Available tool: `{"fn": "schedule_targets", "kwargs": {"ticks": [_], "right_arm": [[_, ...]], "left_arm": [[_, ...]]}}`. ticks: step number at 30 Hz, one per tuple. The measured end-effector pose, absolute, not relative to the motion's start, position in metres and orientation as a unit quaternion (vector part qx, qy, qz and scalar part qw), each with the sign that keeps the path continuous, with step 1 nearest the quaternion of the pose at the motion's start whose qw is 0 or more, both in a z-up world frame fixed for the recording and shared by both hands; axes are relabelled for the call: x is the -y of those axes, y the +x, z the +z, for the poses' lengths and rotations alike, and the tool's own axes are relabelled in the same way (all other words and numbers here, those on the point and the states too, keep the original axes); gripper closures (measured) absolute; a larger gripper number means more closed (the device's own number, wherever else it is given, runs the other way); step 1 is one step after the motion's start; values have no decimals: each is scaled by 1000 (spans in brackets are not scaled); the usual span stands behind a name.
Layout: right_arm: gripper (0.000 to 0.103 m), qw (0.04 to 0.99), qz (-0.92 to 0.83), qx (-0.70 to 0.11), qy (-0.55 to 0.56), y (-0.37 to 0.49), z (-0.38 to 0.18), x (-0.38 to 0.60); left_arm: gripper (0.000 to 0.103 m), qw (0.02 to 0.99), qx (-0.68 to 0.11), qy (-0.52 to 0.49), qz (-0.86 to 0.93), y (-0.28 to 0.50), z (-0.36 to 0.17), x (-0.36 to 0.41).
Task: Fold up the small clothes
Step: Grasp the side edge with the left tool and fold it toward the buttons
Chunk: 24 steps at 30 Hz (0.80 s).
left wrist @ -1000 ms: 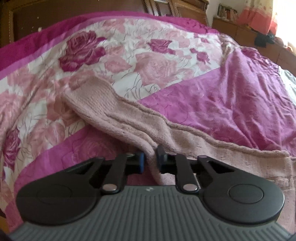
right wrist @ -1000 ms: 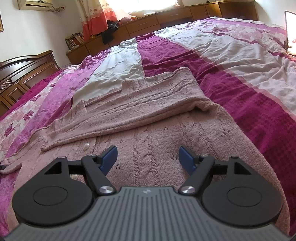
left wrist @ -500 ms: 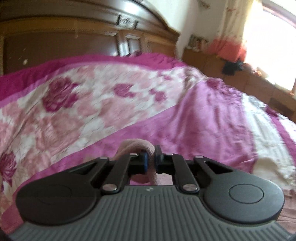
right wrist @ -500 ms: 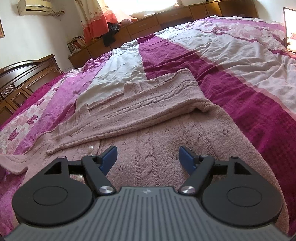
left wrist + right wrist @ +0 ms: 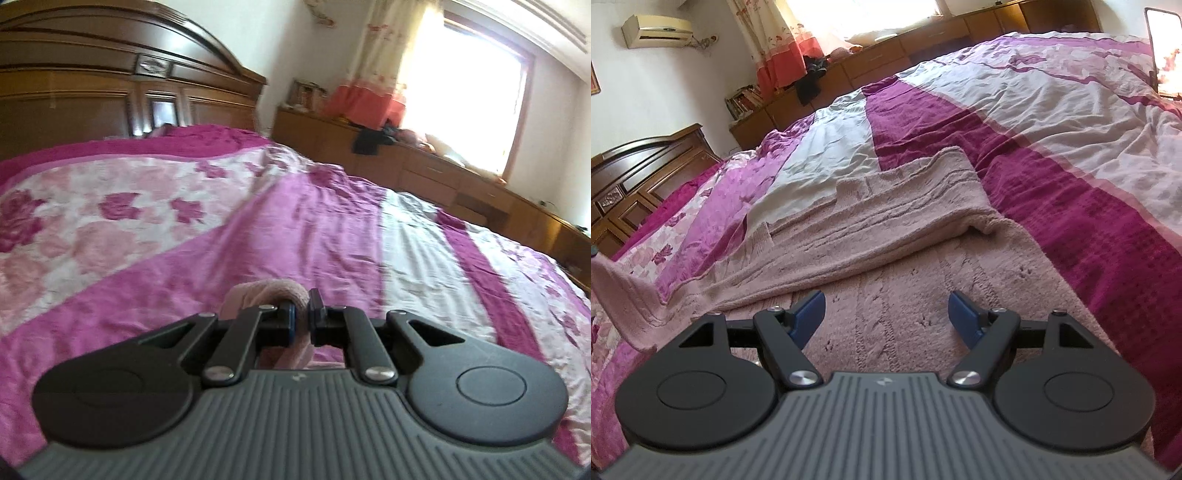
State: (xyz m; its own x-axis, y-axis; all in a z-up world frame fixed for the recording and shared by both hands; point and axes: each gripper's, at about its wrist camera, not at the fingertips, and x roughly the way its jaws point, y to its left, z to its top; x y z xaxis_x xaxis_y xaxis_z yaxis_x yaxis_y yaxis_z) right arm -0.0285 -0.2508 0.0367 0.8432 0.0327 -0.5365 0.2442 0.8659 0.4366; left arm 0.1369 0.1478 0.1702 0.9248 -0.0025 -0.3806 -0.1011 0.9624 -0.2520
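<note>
Two grippers are at work on one garment, a dusty-pink cable-knit cardigan (image 5: pixel 908 258) spread on the bedspread (image 5: pixel 1089 229) of a wide bed. The left gripper (image 5: pixel 302 321) has its jaws pinched nearly together on a roll of the pink knit, which looks like the sleeve (image 5: pixel 275 291); in the left wrist view the fabric loops up over the fingertips and hangs below them, clear of the quilt. In the right wrist view that same lifted sleeve (image 5: pixel 617 295) rises at the far left edge of the frame, off the cardigan's left side. The right gripper (image 5: pixel 888 314) has its jaws spread wide, holds nothing and sits low over the cardigan's body, its blue pads (image 5: pixel 809 312) just above the cable pattern.

One sleeve already lies folded across the body, towards the far edge of the garment. The step in hand, as I judge it, is the second sleeve fold: the raised sleeve is meant to go over onto the body. The next move calls for carrying it inward across the knit and laying it flat, without dragging the rest of the garment along; the free right gripper is well placed to press the body down as an anchor. Loose knit stretches and sags, so the sleeve may land twisted.

No brand, label or readable writing shows on the cardigan. Each gripper's grey ribbed body carries only a small pale mark, too small to read.
</note>
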Motion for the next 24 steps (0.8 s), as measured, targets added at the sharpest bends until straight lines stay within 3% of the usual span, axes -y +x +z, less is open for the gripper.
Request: {"fn": "schedule_targets", "kwargs": {"ticks": [11, 24], "right_arm": [[24, 925, -59, -256, 275, -36, 37, 271], [24, 918, -67, -248, 301, -42, 29, 289]], "left_arm": [[94, 964, -225, -132, -39, 151, 147, -55], [94, 939, -325, -61, -99, 134, 61, 26]]}}
